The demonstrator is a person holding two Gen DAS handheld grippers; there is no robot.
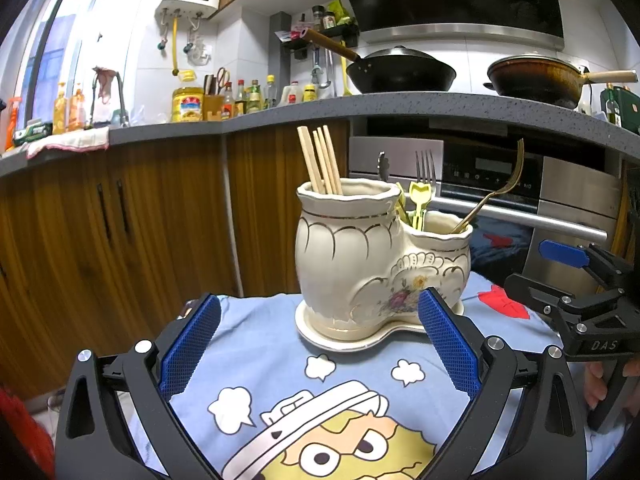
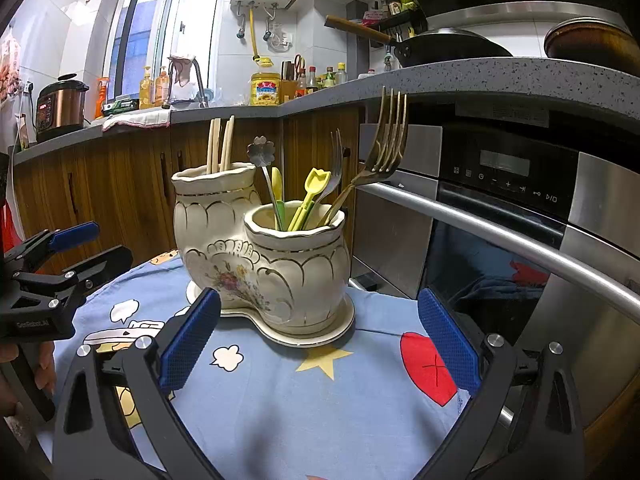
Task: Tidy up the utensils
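A cream ceramic double-pot utensil holder [image 1: 360,256] [image 2: 256,248] stands on its saucer on a small table covered by a blue cartoon cloth [image 1: 280,360] [image 2: 280,392]. Wooden chopsticks [image 1: 320,160] [image 2: 220,144] stand in its taller pot. The lower pot holds a gold fork [image 2: 384,140] [image 1: 496,188], a silver fork [image 1: 426,168] [image 2: 336,168], yellow-green plastic pieces [image 2: 312,196] [image 1: 419,200] and a flower-topped spoon [image 2: 262,152]. My left gripper [image 1: 320,340] is open, in front of the holder, nothing between its blue pads. My right gripper [image 2: 320,340] is open too and holds nothing.
Wooden cabinets [image 1: 120,208] and a built-in oven with a steel bar handle [image 2: 500,232] stand close behind the table. The grey countertop [image 1: 360,108] carries bottles, a wok [image 1: 400,72] and a brown pan [image 1: 540,76]. A hand [image 1: 596,384] grips the right tool's handle.
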